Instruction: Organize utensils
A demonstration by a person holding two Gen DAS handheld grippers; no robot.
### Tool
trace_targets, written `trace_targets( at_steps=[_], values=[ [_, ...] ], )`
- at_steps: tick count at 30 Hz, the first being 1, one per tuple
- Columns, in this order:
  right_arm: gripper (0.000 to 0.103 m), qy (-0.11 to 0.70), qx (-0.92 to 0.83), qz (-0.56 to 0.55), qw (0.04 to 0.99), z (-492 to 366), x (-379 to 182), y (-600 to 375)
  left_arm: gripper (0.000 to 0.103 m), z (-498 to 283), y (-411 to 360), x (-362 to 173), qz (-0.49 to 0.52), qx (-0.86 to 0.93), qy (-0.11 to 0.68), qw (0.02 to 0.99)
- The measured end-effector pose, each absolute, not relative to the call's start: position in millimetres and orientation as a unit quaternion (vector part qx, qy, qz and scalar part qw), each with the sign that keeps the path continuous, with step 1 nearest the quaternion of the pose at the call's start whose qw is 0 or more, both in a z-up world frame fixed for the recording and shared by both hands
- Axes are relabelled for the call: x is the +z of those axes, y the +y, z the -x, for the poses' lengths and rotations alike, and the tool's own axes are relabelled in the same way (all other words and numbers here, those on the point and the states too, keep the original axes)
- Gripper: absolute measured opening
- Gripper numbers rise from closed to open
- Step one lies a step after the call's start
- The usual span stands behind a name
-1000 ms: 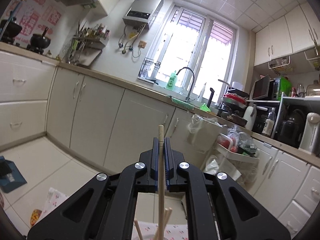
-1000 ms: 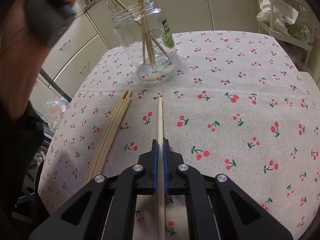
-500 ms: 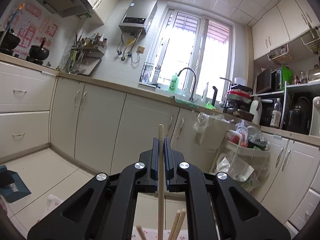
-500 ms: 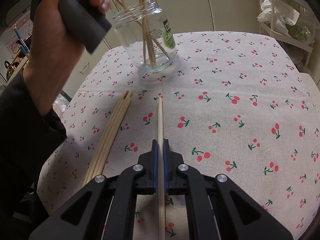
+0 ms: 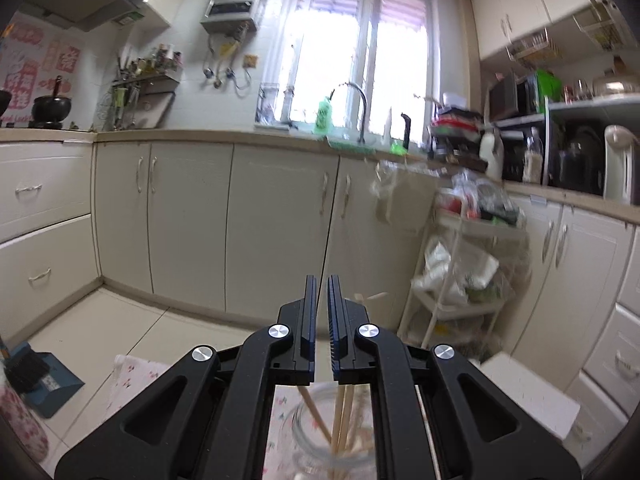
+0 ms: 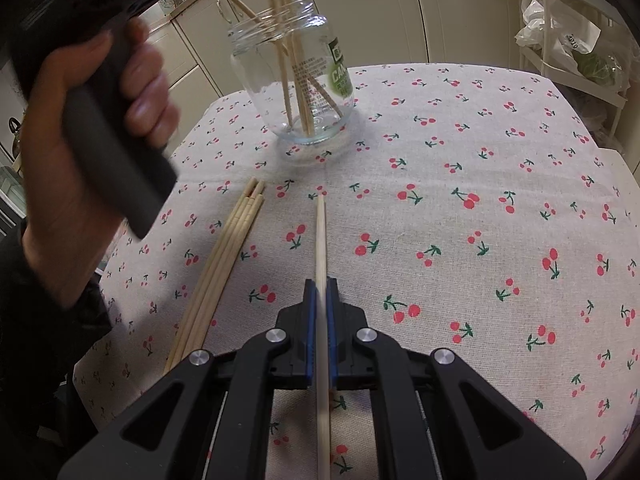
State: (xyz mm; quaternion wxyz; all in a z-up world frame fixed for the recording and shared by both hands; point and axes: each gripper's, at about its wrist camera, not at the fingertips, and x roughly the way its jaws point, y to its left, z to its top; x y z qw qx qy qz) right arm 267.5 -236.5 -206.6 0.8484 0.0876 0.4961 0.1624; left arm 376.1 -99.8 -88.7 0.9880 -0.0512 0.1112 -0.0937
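Between the right gripper's point(image 6: 319, 292) closed jaws, a single chopstick point(image 6: 321, 240) is pinched, pointing ahead over the cherry-print tablecloth point(image 6: 460, 240). Just to its left, a bundle of chopsticks point(image 6: 224, 256) lies on the cloth. Farther off stands the glass jar point(image 6: 298, 80), chopsticks leaning inside. Above it, the left gripper point(image 5: 322, 308) hangs with jaws slightly parted, holding nothing.

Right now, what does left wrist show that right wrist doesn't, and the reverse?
Left wrist only: the left gripper, jaws apart and empty, plus the sink faucet and window. Right wrist only: the right gripper shut on a chopstick, the loose chopstick bundle on the cherry tablecloth, and the left hand. Both: the glass jar holding chopsticks.
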Motion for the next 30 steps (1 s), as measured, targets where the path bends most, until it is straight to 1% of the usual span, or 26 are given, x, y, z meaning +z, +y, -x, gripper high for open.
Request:
trace_targets(
  at_steps=[3, 5, 6, 7, 9, 11, 13, 15, 17, 23, 27, 30],
  values=[
    [0.006, 0.502, 0.171, -0.089, 0.843, -267.7, -206.3, -237.5, 0.013, -363.1, -92.6, -86.7, 0.045, -0.093, 0.126, 0.987],
    [0.006, 0.509, 0.180, -0.091, 0.837, -267.2, -205.9, -239.3, 0.026, -350.8, -85.3, -83.4, 0.048, -0.089, 0.128, 0.987],
    [0.006, 0.511, 0.181, -0.090, 0.836, -265.8, -205.5, -240.2, 0.031, -342.1, -79.3, -81.6, 0.053, -0.086, 0.126, 0.987],
    [0.006, 0.513, 0.183, -0.085, 0.834, -263.8, -204.7, -240.8, 0.039, -335.3, -75.2, -80.0, 0.057, -0.084, 0.125, 0.987],
    [0.006, 0.511, 0.184, -0.078, 0.836, -258.5, -201.2, -242.6, 0.044, -318.3, -63.6, -77.5, 0.063, -0.079, 0.121, 0.987],
    [0.007, 0.505, 0.180, -0.077, 0.841, -254.7, -198.0, -244.1, 0.050, -300.2, -49.3, -78.6, 0.071, -0.074, 0.125, 0.987],
    [0.010, 0.500, 0.178, -0.071, 0.844, -255.3, -195.8, -241.5, 0.053, -286.8, -36.8, -84.2, 0.082, -0.068, 0.136, 0.985],
    [0.023, 0.500, 0.181, -0.063, 0.844, -258.3, -196.2, -234.5, 0.054, -275.6, -24.5, -93.0, 0.093, -0.063, 0.158, 0.981],
    [0.028, 0.505, 0.178, -0.041, 0.843, -260.0, -197.7, -225.6, 0.055, -266.6, -14.8, -101.1, 0.100, -0.058, 0.175, 0.978],
    [0.028, 0.509, 0.167, -0.030, 0.844, -236.7, -184.0, -236.3, 0.062, -235.7, 13.2, -126.3, 0.113, -0.040, 0.208, 0.971],
    [0.028, 0.539, 0.135, 0.010, 0.831, -201.3, -189.6, -244.3, 0.063, -224.1, 28.4, -146.0, 0.123, -0.032, 0.235, 0.964],
    [0.028, 0.536, 0.108, 0.008, 0.837, -181.6, -186.6, -253.8, 0.063, -219.1, 36.1, -155.0, 0.135, -0.030, 0.250, 0.958]
  ],
)
